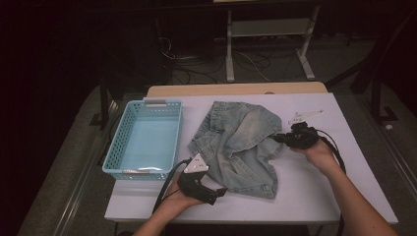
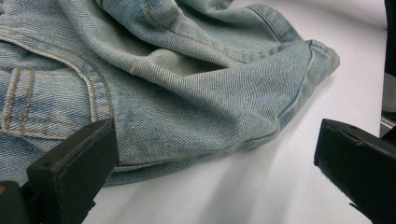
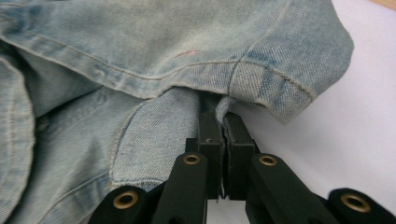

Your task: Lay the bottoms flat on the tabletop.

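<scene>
Left third of the high view: light blue perforated plastic basket point(image 1: 146, 140), nothing visible in it apart from something pale along its near wall that I cannot identify. It sits on the white table point(image 1: 314, 191), just beside the garment's left edge.

Lower centre-left: my left gripper point(image 1: 209, 189) rests at the near hem of the faded light-blue denim garment point(image 1: 238, 142). In the left gripper view my jaws stand wide apart point(image 2: 210, 163), released, the denim fold point(image 2: 187, 93) lying ahead of them and the left jaw close against the cloth without pinching it.

Centre: garment crumpled in a heap, mid-table, nothing of it in the basket.

Centre-right: my right gripper point(image 1: 278, 138) is clenched on a thin edge of denim at the garment's right side; the right gripper view shows the pads point(image 3: 224, 140) pressed together with the cloth point(image 3: 154, 60) caught between them, beneath a hemmed corner.

Risks, as I judge them: the bite is shallow, so a pull could slip the edge free. With the left jaws holding nothing, a one-sided lift would drag the heap across the table, possibly nudging the basket.
</scene>
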Available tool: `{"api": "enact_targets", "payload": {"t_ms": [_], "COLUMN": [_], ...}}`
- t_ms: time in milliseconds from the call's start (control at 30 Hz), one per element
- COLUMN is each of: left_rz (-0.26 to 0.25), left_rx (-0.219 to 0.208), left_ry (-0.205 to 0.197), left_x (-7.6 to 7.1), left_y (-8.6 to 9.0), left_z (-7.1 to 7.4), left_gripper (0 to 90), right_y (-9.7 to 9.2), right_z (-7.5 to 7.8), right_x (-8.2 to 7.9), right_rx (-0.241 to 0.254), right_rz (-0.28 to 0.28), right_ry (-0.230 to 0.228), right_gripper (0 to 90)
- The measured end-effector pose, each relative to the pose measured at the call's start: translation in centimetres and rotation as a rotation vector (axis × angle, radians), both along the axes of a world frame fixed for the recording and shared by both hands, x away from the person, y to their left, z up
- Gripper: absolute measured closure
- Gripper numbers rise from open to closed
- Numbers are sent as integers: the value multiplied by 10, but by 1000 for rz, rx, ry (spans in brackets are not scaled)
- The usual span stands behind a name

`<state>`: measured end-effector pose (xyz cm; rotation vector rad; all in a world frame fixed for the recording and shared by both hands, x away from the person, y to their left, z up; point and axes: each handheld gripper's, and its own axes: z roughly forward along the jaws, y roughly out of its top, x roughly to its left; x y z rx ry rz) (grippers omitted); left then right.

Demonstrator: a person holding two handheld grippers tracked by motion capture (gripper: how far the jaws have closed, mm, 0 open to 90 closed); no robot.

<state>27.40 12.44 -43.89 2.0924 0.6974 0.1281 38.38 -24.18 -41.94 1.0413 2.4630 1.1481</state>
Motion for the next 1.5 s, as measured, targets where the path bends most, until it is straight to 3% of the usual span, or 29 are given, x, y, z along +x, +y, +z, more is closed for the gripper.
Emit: {"api": "enact_targets", "payload": {"t_ms": [633, 900, 1067, 1133, 1400, 1500], "left_rz": [6, 1, -1, -7, -8, -12], "left_rx": [-7, -6, -21, -19, -16, -12], "left_ry": [-1, -2, 14, 12, 12, 13], "left_x": [-1, -2, 1, 0, 0, 0], "left_y": [1, 0, -1, -1, -2, -4], "left_z": [1, 1, 1, 1, 0, -1], "left_gripper": [0, 0, 0, 0, 0, 0], "right_y": [2, 8, 13, 18, 28, 28], "right_z": [5, 5, -2, -4, -8, -9], "right_x": [-54, -83, -99, -102, -102, -100], "right_rx": [-33, -58, -73, -95, -93, -83], "right_rz": [106, 175, 224, 246, 278, 273], "right_ry": [5, 26, 67, 67, 91, 88], "right_gripper": [868, 868, 868, 869, 867, 803]}}
